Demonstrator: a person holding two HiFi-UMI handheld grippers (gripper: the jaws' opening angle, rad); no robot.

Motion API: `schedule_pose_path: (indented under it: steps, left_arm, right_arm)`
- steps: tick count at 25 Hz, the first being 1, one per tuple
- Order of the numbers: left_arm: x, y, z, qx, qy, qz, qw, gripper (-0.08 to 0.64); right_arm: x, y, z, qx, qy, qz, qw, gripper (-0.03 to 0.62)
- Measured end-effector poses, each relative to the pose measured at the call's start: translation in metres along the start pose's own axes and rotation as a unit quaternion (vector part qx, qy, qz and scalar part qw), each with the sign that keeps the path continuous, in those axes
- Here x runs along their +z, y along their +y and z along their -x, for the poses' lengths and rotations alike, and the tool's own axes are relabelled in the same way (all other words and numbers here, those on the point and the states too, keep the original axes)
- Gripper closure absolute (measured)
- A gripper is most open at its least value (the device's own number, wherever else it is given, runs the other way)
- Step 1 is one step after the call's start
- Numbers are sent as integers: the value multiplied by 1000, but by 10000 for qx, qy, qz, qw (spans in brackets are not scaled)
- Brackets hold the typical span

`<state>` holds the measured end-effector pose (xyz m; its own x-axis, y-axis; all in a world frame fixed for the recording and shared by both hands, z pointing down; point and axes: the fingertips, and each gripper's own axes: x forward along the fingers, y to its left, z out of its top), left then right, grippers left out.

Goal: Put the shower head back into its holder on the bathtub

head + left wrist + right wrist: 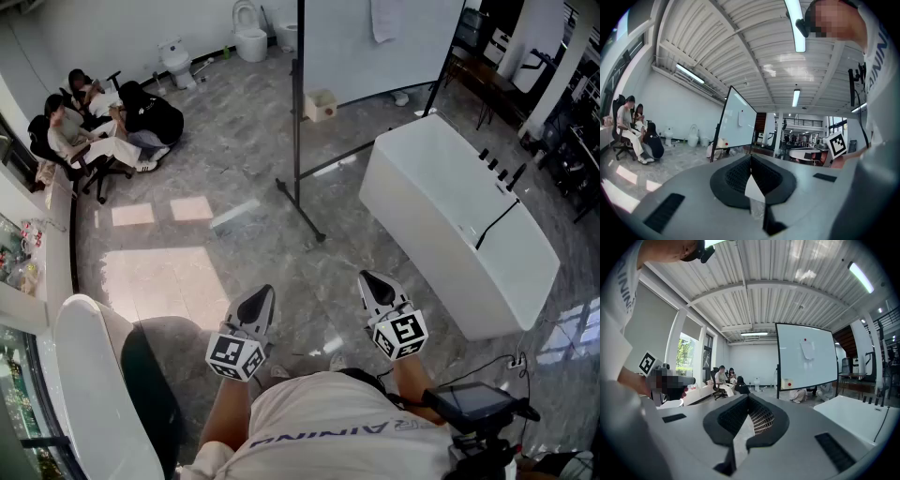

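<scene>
My left gripper (266,292) and right gripper (365,277) are closed tight on nothing. Both are far from the bathtub (422,217), so I think nothing is done yet

Site: open hall, bathroom-fixture test area. Freestanding bathtub (417,230) and toilets (249,37) on tiled floor (244,141). Whiteboard (805,357), ribbed metal ceiling (764,301).

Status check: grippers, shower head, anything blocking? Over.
Left gripper and right gripper shut, empty, short of bathtub. Black hose lies over its rim; shower head not made out. Whiteboard stand beside path.
</scene>
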<state>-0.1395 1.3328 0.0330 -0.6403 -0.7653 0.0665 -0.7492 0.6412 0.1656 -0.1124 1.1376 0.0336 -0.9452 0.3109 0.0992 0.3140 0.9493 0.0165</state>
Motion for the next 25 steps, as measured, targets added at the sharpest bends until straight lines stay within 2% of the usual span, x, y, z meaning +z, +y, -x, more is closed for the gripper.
schedule_pose_path:
  steps: [5,17,25]
  left_arm:
    - [-1,-3,-3,-263,116,29,9996,541]
    - [0,7,-2,-235,104,32,9997,543]
    - [0,-4,-24,-556,217,64,9982,542]
  right_arm:
    - [-6,3,11,-254,103,-90,9996,581]
    - [-6,8,0,-187,49,-113,9997,581]
    - [-10,-16,14,-608,177,-232,9977,581]
